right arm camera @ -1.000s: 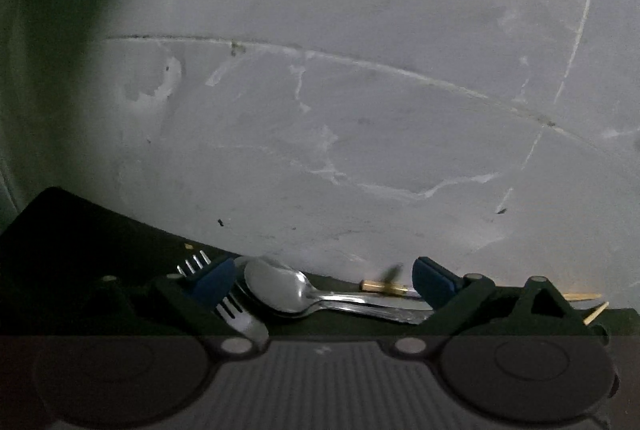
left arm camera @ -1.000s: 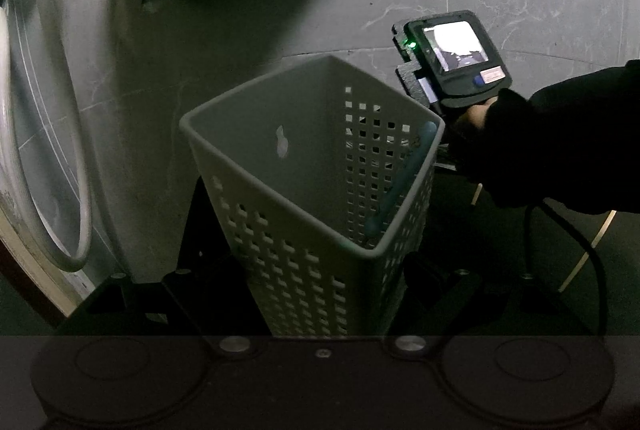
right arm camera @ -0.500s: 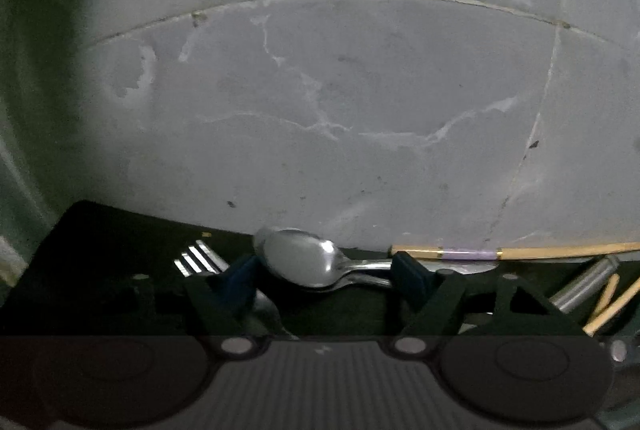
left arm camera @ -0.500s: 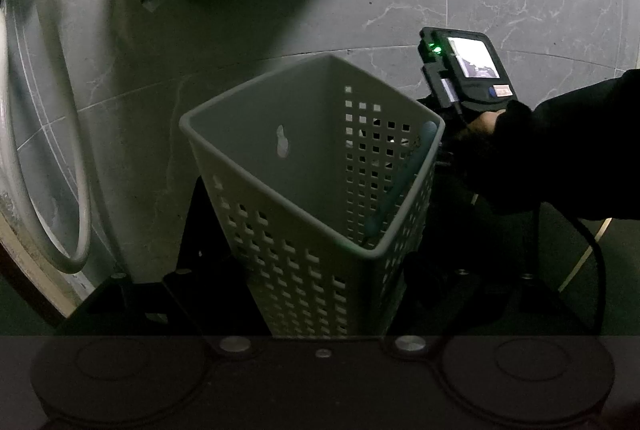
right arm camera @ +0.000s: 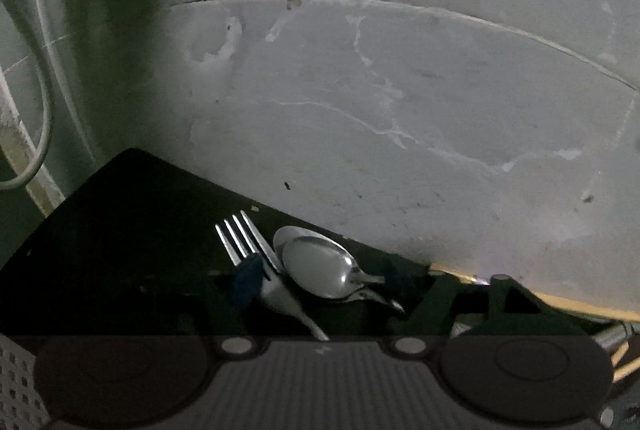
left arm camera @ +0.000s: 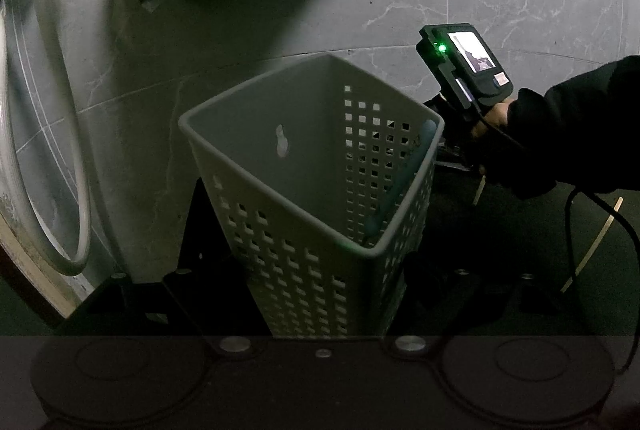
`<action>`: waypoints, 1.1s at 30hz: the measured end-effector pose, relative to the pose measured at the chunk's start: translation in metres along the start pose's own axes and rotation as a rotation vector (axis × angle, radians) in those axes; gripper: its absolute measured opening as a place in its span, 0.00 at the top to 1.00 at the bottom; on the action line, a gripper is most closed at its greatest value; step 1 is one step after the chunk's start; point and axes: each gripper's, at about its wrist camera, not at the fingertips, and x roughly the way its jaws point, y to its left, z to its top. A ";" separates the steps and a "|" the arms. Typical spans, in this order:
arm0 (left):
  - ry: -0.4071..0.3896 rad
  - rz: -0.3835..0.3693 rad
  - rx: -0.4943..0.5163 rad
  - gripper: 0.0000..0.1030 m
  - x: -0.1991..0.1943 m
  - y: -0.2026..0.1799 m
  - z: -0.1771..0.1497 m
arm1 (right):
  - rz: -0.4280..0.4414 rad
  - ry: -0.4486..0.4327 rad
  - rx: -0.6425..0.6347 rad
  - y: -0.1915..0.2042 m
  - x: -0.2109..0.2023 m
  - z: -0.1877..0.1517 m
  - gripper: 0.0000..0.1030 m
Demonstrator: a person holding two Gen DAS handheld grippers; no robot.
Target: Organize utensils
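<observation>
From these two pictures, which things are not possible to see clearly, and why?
- Left wrist view: the left gripper's fingers are lost in darkness beside the basket, so any grip is unclear.
- Left wrist view: the basket's bottom is hidden by its own walls.
- Right wrist view: the fork and spoon handles are cut off by the gripper body.
- Right wrist view: the right gripper shows no contact.

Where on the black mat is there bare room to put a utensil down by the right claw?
The black mat is bare left of the fork, out to its corner by the grey floor. It is crowded between the right claw fingers, where fork and spoons overlap, and at the right edge by the chopsticks.
</observation>
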 end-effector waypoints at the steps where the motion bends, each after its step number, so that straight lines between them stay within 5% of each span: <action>1: 0.000 0.000 0.000 0.14 0.000 0.000 0.000 | 0.007 0.009 -0.007 -0.002 0.001 0.001 0.31; 5: 0.000 0.002 -0.002 0.14 0.000 0.000 0.000 | 0.047 0.020 0.003 -0.008 -0.006 0.003 0.47; 21: -0.001 0.008 -0.007 0.14 0.001 -0.003 0.000 | 0.138 0.058 -0.074 0.007 -0.040 -0.019 0.50; 23: -0.001 0.010 -0.009 0.14 0.001 -0.003 -0.001 | 0.145 0.051 -0.061 0.008 -0.045 -0.020 0.65; 33: -0.003 0.018 -0.017 0.14 0.000 -0.003 -0.002 | 0.155 0.047 -0.079 0.035 -0.063 -0.038 0.70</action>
